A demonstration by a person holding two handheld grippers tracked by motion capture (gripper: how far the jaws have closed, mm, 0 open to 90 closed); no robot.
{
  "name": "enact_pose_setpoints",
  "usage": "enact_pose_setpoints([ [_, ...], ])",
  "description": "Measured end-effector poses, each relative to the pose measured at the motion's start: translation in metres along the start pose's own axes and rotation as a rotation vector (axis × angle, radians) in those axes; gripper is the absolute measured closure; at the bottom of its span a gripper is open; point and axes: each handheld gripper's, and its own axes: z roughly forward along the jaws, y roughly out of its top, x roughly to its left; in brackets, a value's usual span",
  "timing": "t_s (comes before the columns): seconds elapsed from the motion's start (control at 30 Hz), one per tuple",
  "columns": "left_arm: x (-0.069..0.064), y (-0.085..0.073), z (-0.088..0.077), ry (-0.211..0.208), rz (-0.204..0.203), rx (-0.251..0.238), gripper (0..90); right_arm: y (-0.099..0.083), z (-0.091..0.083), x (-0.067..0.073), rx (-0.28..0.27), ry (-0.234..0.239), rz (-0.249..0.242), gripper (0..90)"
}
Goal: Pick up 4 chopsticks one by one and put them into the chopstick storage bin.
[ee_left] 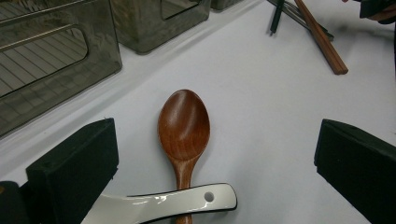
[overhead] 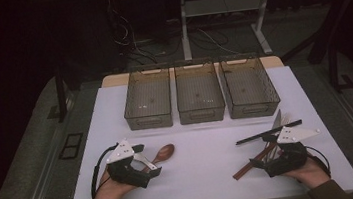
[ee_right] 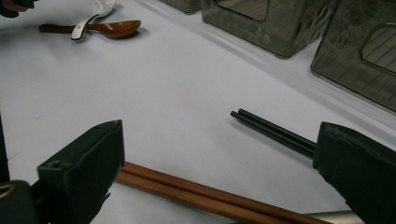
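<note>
With both claws released, the left claw (ee_left: 215, 172) straddling the wooden spoon (ee_left: 184, 128) on the white surface (overhead: 200, 152) under the white ceramic spoon (ee_left: 163, 205), closing now risks snagging both spoons, because the handles cross.

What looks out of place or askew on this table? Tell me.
Nothing is spilled or broken. The white spoon lies crosswise over the wooden spoon handle, and the brown chopsticks and black chopsticks lie crossed in a loose pile. The three bins stand neatly in a row.
</note>
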Motion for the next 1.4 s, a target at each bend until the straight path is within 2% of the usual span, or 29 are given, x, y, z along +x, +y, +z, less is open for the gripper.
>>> enact_pose_setpoints([
  [0.07,0.000,0.000,0.000,0.001,-0.001,0.000,0.0,0.000,0.000,0.000,0.004,0.001,0.009,2.0],
  [0.27,0.001,0.001,-0.001,0.002,-0.008,-0.004,0.0,0.002,-0.002,-0.002,0.021,0.001,-0.006,2.0],
  [0.5,-0.001,0.000,-0.002,-0.008,0.004,-0.005,0.0,0.006,-0.002,0.001,0.042,0.002,-0.027,2.0],
  [0.63,0.000,0.000,-0.002,-0.011,-0.001,-0.009,0.0,0.008,-0.001,0.002,0.066,0.015,-0.038,2.0],
  [0.67,0.000,0.000,-0.002,-0.012,-0.004,-0.011,0.0,0.008,0.001,0.002,0.092,0.020,-0.060,2.0],
  [0.7,0.000,0.000,-0.002,-0.012,-0.005,-0.010,0.0,0.008,0.001,0.002,0.092,0.020,-0.060,2.0],
  [0.83,0.000,0.001,-0.002,-0.011,-0.007,-0.010,0.0,0.010,0.003,0.003,0.121,0.033,-0.080,7.0],
  [0.87,0.000,0.001,-0.002,-0.012,-0.005,-0.009,0.0,0.010,0.002,0.003,0.124,0.037,-0.082,11.5],
  [0.97,0.000,0.001,-0.001,-0.011,-0.004,-0.011,0.0,0.010,0.001,0.005,0.132,0.050,-0.083,15.6],
  [1.0,0.000,0.001,-0.001,-0.012,-0.004,-0.011,0.0,0.011,-0.001,0.006,0.149,0.068,-0.087,24.2],
  [1.07,0.000,0.001,-0.002,-0.012,-0.004,-0.010,0.0,0.011,-0.001,0.007,0.152,0.072,-0.087,26.8],
  [1.13,0.000,0.001,-0.002,-0.012,-0.004,-0.010,0.0,0.010,-0.001,0.008,0.169,0.095,-0.091,34.3],
  [1.17,0.000,0.001,-0.002,-0.013,-0.005,-0.010,0.0,0.009,0.000,0.010,0.185,0.106,-0.098,43.8],
  [1.33,-0.001,0.001,-0.001,-0.015,-0.003,-0.011,0.0,0.007,0.003,0.014,0.218,0.140,-0.114,62.1],
  [1.37,-0.001,0.001,-0.001,-0.015,-0.002,-0.010,0.0,0.007,0.003,0.014,0.218,0.140,-0.114,62.1],
  [1.4,-0.001,0.001,-0.001,-0.015,-0.002,-0.008,0.0,0.006,0.004,0.015,0.230,0.153,-0.120,69.0],
])
